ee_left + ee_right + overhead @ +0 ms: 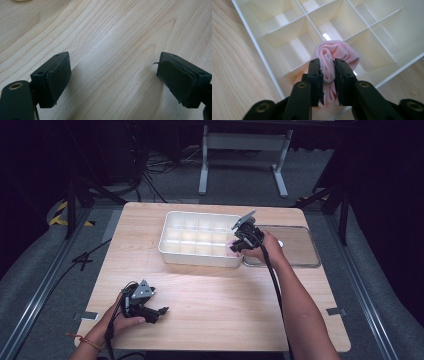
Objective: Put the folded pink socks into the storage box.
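Note:
A white divided box [172,251] with several compartments stands at the back middle of the wooden table. My right gripper [235,246] hovers over its near right corner, shut on a rolled pink cloth [336,56]. In the right gripper view the cloth hangs above the compartments of the divided box [272,62] near its corner. My left gripper [161,312] rests low at the table's front left, held in a hand. Its jaws stand wide apart in the left gripper view, my left gripper [112,78] holding nothing over bare wood.
A clear flat tray [297,245] lies right of the divided box, touching its right end. A white metal stand [244,142] and cables sit on the floor beyond the table. Bare wood stretches between the two grippers.

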A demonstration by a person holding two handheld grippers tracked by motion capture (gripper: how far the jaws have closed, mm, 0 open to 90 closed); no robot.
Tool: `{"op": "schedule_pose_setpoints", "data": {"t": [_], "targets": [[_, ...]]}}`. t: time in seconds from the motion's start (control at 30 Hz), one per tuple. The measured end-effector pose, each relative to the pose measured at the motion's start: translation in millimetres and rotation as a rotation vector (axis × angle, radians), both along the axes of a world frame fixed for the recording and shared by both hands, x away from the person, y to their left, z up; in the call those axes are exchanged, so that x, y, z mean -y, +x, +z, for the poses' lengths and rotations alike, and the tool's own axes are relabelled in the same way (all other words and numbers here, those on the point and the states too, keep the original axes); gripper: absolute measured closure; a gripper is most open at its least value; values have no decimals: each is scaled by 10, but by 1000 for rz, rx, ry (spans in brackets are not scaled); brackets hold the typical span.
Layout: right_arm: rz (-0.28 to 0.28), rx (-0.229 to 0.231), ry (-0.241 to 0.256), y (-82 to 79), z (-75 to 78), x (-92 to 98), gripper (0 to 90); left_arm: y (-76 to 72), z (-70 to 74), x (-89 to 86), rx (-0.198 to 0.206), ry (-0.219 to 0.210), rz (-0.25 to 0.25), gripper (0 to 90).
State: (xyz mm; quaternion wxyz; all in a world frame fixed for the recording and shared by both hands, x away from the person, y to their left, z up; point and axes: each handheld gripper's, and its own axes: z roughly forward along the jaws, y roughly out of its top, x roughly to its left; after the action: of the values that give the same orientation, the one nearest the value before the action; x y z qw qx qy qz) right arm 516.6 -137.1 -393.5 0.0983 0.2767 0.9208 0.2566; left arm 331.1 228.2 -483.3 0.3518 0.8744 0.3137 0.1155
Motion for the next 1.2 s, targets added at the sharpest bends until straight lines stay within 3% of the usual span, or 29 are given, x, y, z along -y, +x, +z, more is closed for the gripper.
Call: {"op": "schedule_pose_setpoints", "data": {"t": [0.07, 0.17, 0.3, 0.53, 0.83, 1.2], "targets": [[1, 1, 0, 5, -15, -12, 798, 1, 7, -3, -4, 6, -2, 125], [-6, 13, -39, 16, -43, -43, 825, 0, 2, -1, -2, 3, -1, 125], [4, -14, -64, 19, -78, -61, 835, 0, 7, -3, -5, 6, -3, 125], [19, -22, -165, 22, -193, -180, 840, 0, 7, -3, -5, 6, -2, 124], [5, -85, -167, 76, -244, -199, 843, 0, 2, -1, -1, 2, -1, 125], [7, -86, -172, 90, -273, -207, 847, 0, 1, -1, 3, 3, -1, 125]]}}
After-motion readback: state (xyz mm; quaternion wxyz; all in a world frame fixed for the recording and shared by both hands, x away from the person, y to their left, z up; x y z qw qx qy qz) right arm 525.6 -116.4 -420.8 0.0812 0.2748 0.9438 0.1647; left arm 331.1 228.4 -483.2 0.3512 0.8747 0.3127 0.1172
